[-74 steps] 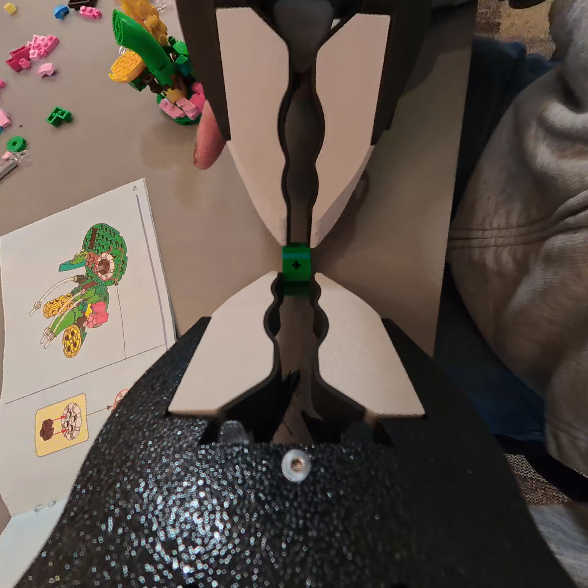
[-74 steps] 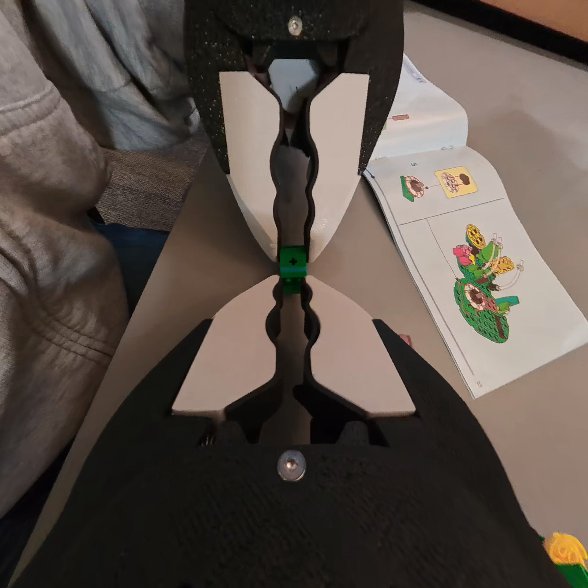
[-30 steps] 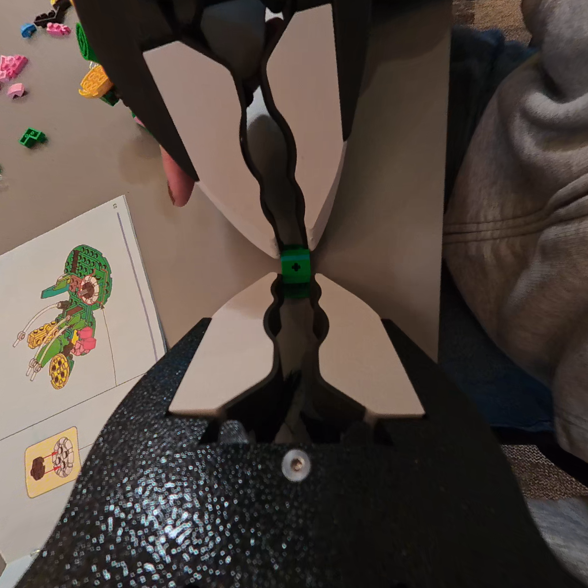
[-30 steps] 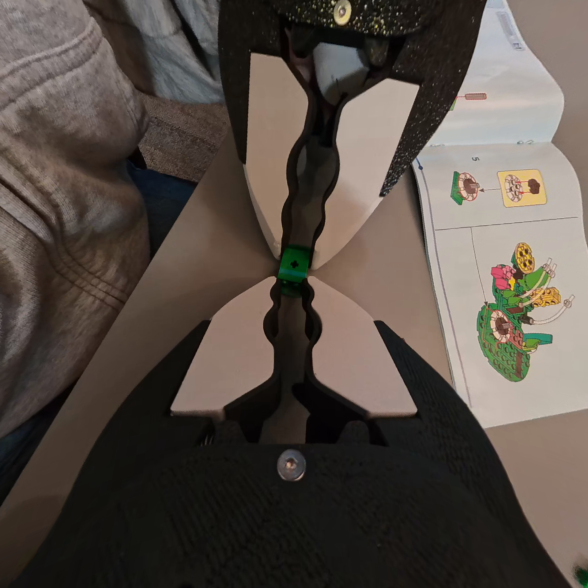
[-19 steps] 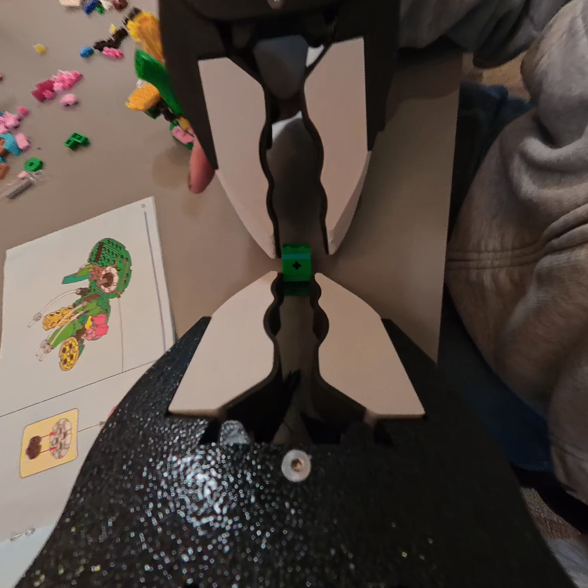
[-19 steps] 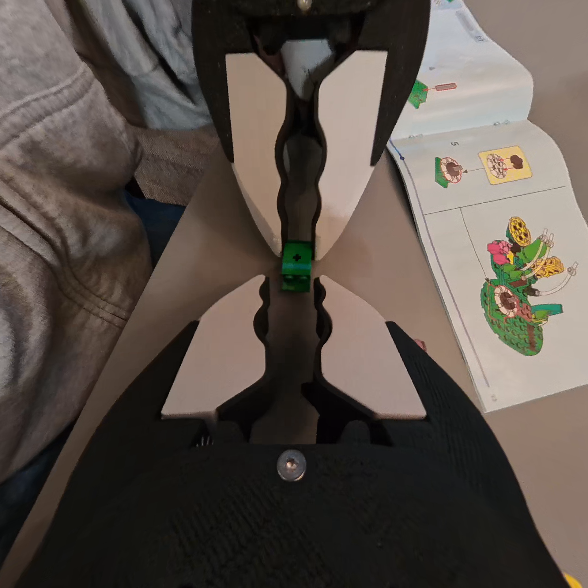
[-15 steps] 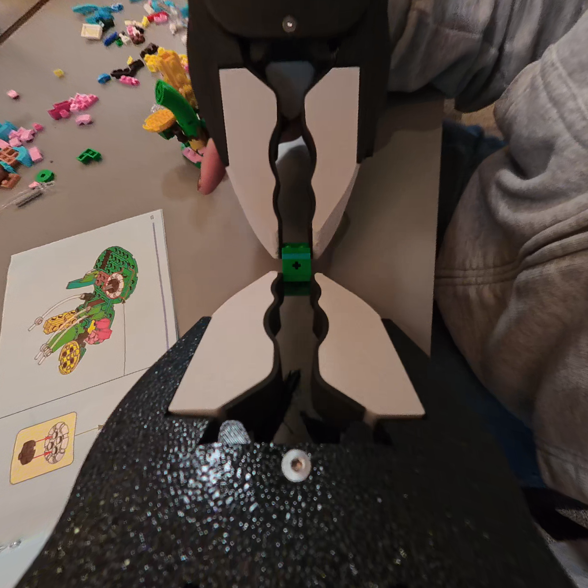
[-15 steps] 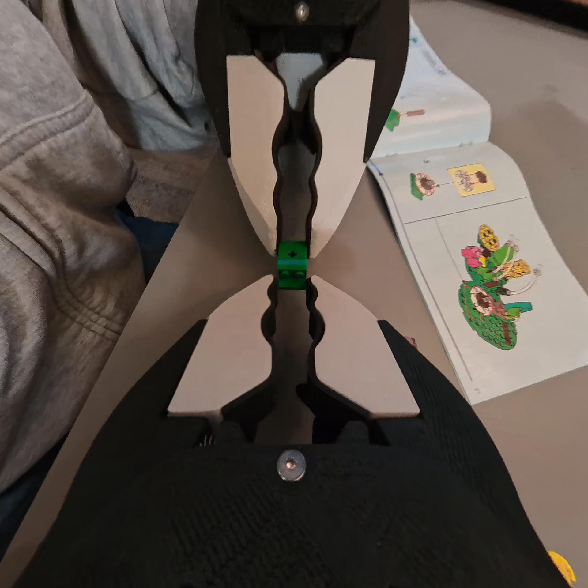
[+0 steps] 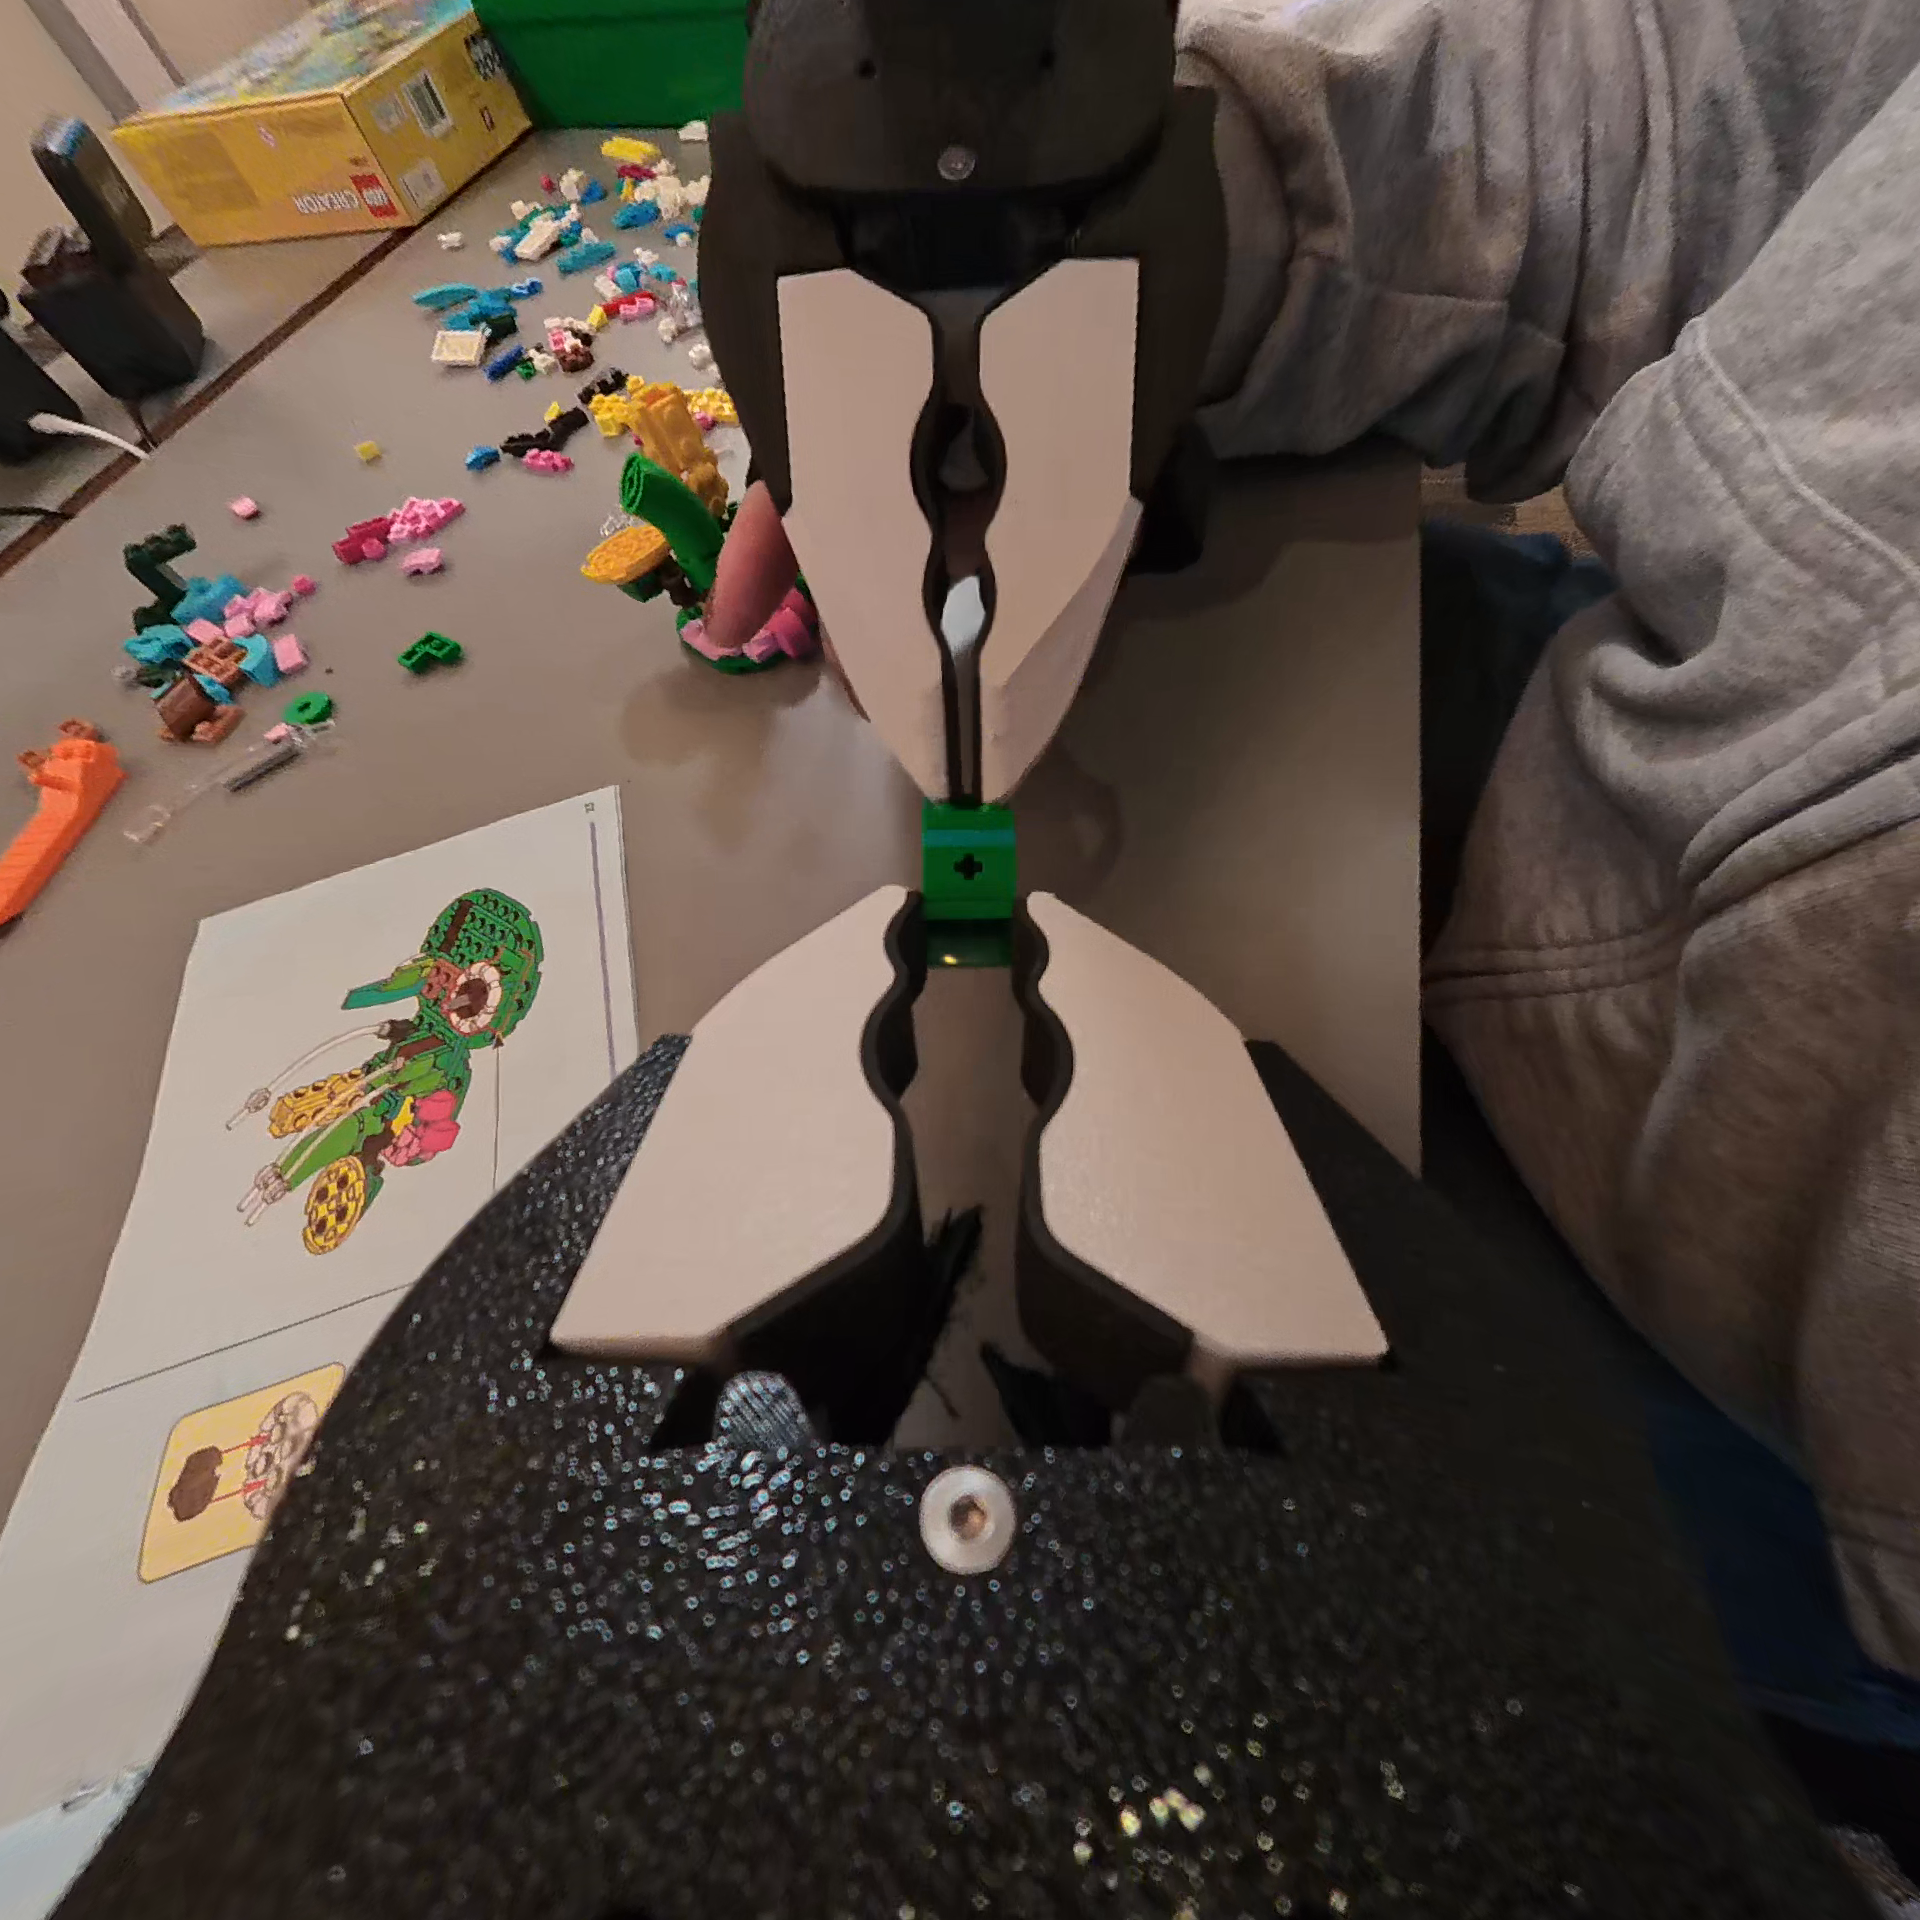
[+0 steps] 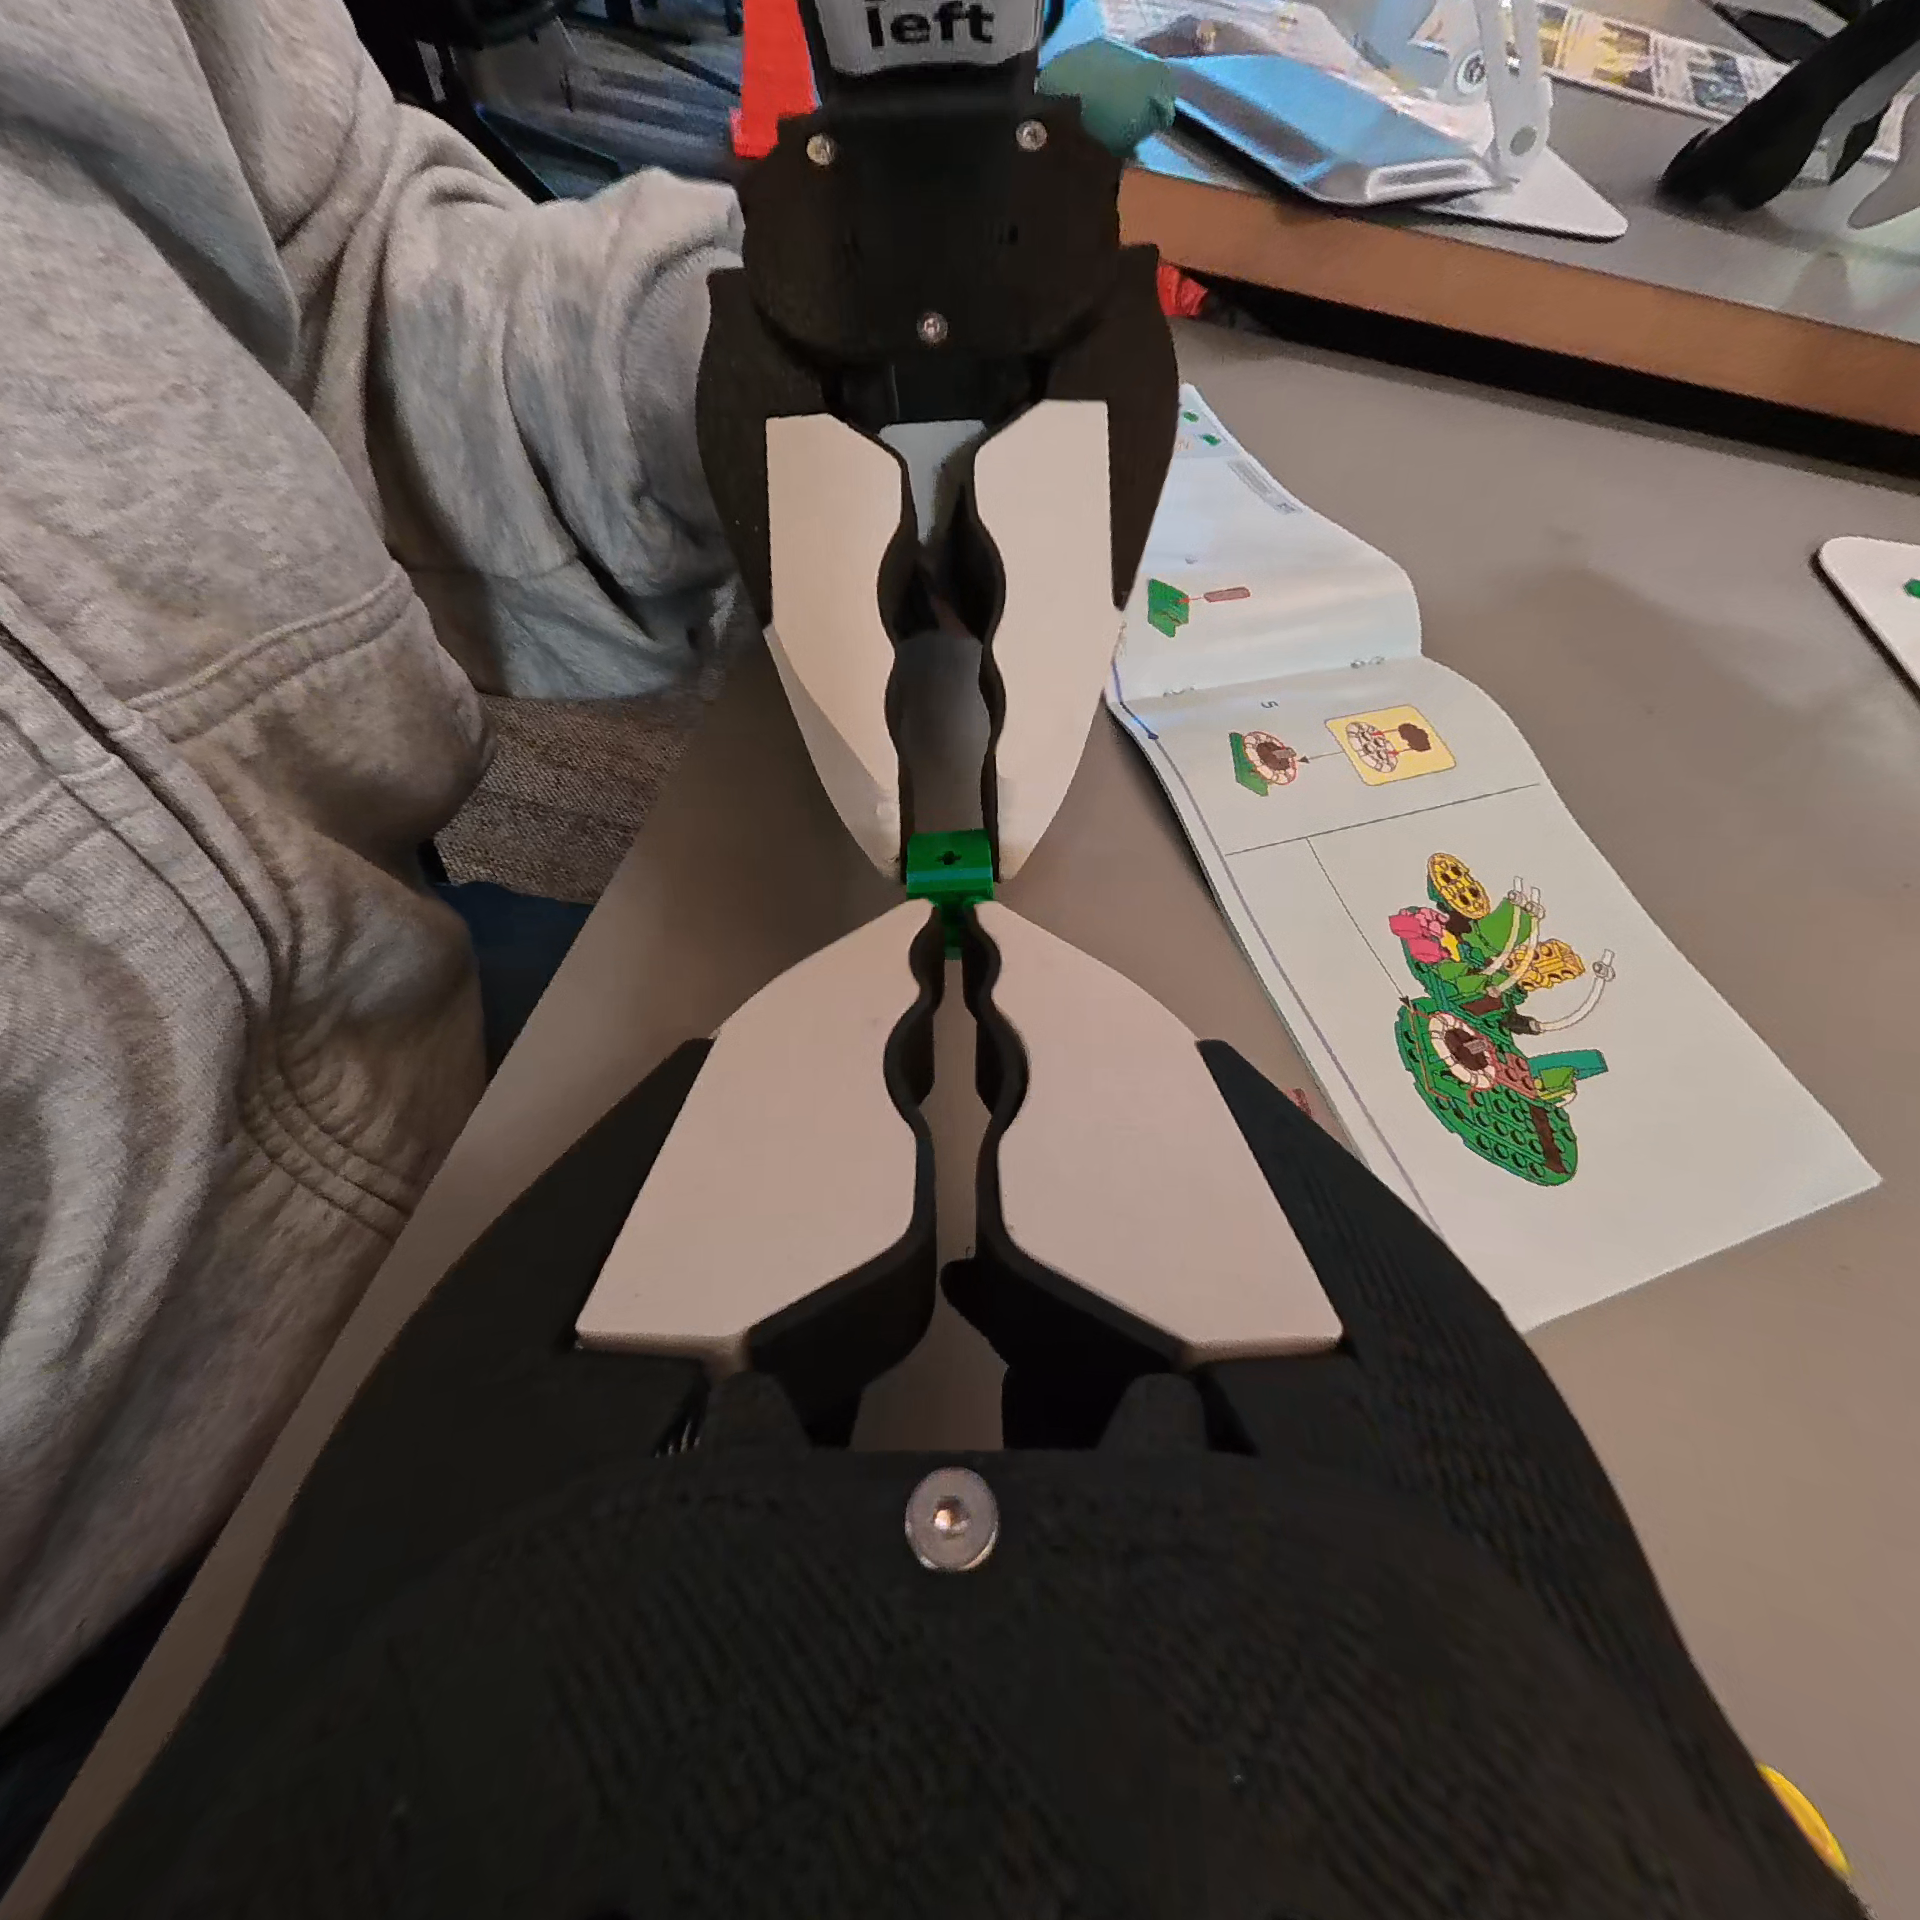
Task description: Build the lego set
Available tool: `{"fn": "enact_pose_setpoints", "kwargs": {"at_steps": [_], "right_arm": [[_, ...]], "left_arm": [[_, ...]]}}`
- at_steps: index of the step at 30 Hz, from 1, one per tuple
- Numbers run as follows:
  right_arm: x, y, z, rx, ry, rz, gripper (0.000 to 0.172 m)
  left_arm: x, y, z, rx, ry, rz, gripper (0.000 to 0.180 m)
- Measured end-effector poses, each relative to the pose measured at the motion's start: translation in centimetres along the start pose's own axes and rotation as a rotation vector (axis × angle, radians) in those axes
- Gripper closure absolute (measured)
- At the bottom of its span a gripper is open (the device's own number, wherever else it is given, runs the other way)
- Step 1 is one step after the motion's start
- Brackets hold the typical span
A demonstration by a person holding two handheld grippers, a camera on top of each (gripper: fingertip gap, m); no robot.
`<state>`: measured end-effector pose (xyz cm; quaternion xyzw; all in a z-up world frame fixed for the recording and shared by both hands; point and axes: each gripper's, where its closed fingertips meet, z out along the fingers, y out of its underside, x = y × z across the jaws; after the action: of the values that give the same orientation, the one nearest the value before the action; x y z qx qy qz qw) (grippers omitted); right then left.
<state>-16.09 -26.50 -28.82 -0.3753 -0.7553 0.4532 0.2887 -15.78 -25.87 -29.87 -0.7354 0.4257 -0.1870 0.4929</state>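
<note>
In the left wrist view, my left gripper (image 9: 966,920) is shut on a small green brick piece (image 9: 966,868) with a cross-shaped hole, and both pads press its sides. It holds the piece above the grey table (image 9: 623,748). My right gripper (image 9: 961,792) faces it from the far side. Its fingers are shut and their tips rest against the far end of the green piece. In the right wrist view, my right gripper (image 10: 951,920) is shut, with only a thin slit between the pads. The green piece (image 10: 948,871) sits just beyond its tips, clamped in the left gripper (image 10: 948,854).
An open instruction booklet (image 9: 395,1039) lies on the table and also shows in the right wrist view (image 10: 1455,935). A part-built flower model (image 9: 675,520), several loose bricks (image 9: 208,644), an orange tool (image 9: 52,821) and a yellow box (image 9: 312,145) lie beyond. A person's grey sleeve (image 9: 1662,727) is alongside.
My right gripper opened off the green piece, then shut again with its tips against the piece's end. My left gripper kept its grip throughout. Both views now take in more of the table.
</note>
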Motion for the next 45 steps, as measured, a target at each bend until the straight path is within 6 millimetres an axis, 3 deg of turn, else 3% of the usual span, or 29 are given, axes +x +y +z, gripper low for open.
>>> {"fn": "enact_pose_setpoints", "kwargs": {"at_steps": [10, 19, 22, 26, 34, 45], "right_arm": [[-0.7, -0.5, -0.1, 0.033, -0.068, 0.046, 0.172], [-0.6, 0.2, 0.2, 0.000, -0.067, 0.064, 0.172], [0.1, -0.1, 0.0, 0.005, 0.008, 0.011, 0.172], [1.0, -0.8, -0.6, 0.064, 0.147, -0.076, 0.163], [2.9, 0.2, -1.8, 0.055, 0.510, -0.252, 0.167], [3.2, 0.2, -1.9, 0.040, 0.598, -0.319, 0.170]], "left_arm": [[0.7, -0.2, -0.4, 0.044, 0.029, 0.020, 0.165], [0.8, 0.9, -0.1, -0.024, 0.020, 0.038, 0.165], [0.9, 0.9, 0.3, -0.055, 0.023, 0.006, 0.165], [0.7, 2.6, 0.5, -0.220, -0.012, -0.029, 0.164], [0.4, 3.9, 1.1, -0.332, -0.050, -0.068, 0.164], [-0.1, 4.4, 1.7, -0.352, -0.070, -0.097, 0.164]]}}
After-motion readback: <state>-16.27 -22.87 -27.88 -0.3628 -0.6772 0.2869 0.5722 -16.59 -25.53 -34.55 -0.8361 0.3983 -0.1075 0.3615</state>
